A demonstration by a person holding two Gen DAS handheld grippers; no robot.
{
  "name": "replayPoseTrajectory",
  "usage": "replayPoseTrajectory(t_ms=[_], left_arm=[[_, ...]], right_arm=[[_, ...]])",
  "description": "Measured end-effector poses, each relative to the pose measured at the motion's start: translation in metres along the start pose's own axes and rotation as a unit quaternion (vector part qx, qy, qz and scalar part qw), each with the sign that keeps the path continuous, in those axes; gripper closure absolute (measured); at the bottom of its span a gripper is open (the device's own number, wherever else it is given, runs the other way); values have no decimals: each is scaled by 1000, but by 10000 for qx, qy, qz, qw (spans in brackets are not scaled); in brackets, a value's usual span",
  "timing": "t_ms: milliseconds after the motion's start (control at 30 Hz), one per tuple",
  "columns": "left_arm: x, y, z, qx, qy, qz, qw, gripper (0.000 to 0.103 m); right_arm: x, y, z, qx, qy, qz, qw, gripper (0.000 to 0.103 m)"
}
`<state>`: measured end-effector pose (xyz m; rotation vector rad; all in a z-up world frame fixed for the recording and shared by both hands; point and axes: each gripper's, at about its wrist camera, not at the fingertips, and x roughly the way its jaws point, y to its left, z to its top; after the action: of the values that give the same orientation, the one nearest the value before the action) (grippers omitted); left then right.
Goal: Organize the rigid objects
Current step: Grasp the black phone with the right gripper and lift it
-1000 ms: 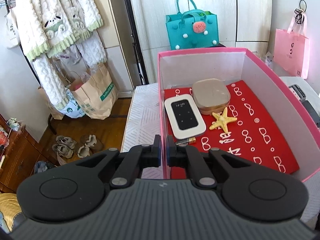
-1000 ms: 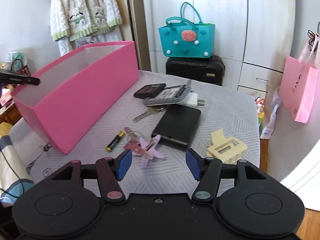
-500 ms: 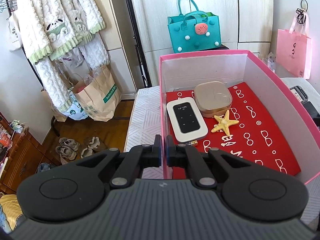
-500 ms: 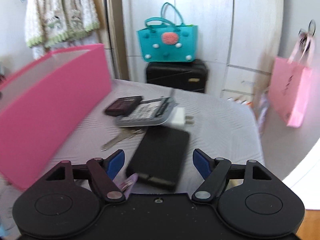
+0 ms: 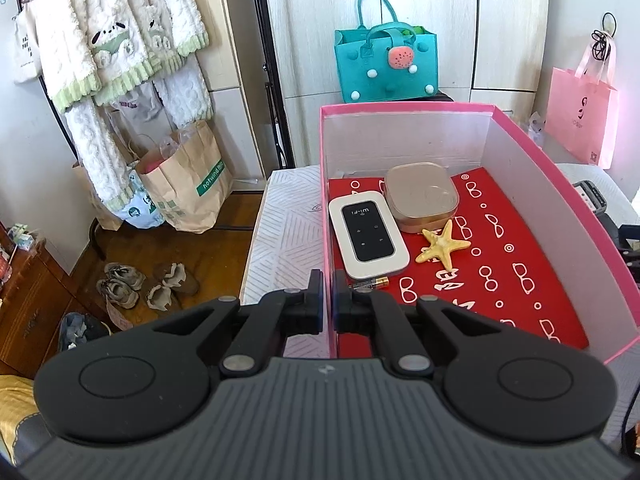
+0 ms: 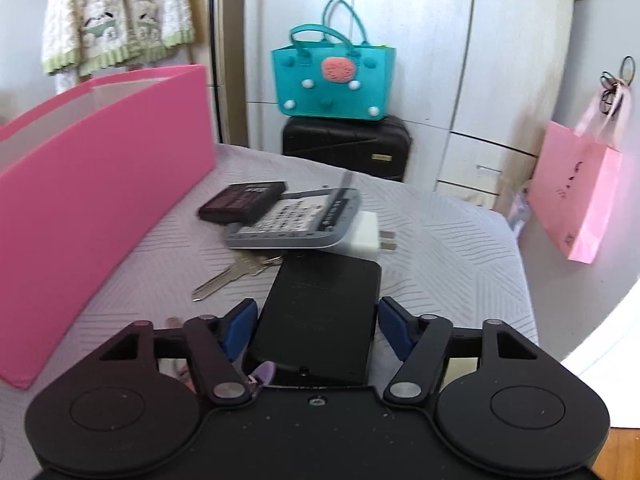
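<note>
Inside the pink box (image 5: 404,109), on its red patterned liner: already stowed a white wi-fi router (image 5: 368,234), a beige square case (image 5: 421,197) touching it on the far side, a starfish (image 5: 442,245) just beside both, and a small battery (image 5: 370,283) at the router's near end. Counted that as the finished share.

Outside the box, on the table (image 6: 452,240), well apart from its long pink wall: still loose a black slab-like device (image 6: 320,320), a key (image 6: 228,278) between it and the box, a grey calculator (image 6: 296,220) lying partly over a white plug adapter (image 6: 370,234), and a dark flat case (image 6: 242,200) nearest the box. Also a purple clip (image 6: 262,372), half hidden under the tool. Judged roughly half of the sorting left (more could sit out of view).

Left claw (image 5: 328,304): clamped shut on the box's near wall, steadying it.

Right claw (image 6: 316,326): straddled the black device, blue pads (image 6: 240,326) either side and closing, not yet pressing on it as far as could be told. Likely next for the box.
</note>
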<state>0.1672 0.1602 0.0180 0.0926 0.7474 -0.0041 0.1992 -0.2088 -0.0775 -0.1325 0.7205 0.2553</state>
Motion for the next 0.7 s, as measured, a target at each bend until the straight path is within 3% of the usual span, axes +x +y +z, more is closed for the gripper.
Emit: replayPoseTrajectory(t_ms=[267, 533, 600, 700], left_arm=[[-3, -2, 3, 94, -142, 41, 9998, 99], [1, -4, 1, 205, -31, 69, 9998, 99], [0, -5, 1, 230, -36, 83, 9997, 99], [-1, -5, 2, 270, -67, 114, 9995, 99]], right_arm=[[-18, 3, -6, 163, 37, 522, 9985, 35], [-3, -1, -9, 290, 266, 400, 9984, 28], [0, -1, -8, 257, 226, 368, 9987, 37], [-3, -1, -5, 163, 220, 491, 9984, 37]])
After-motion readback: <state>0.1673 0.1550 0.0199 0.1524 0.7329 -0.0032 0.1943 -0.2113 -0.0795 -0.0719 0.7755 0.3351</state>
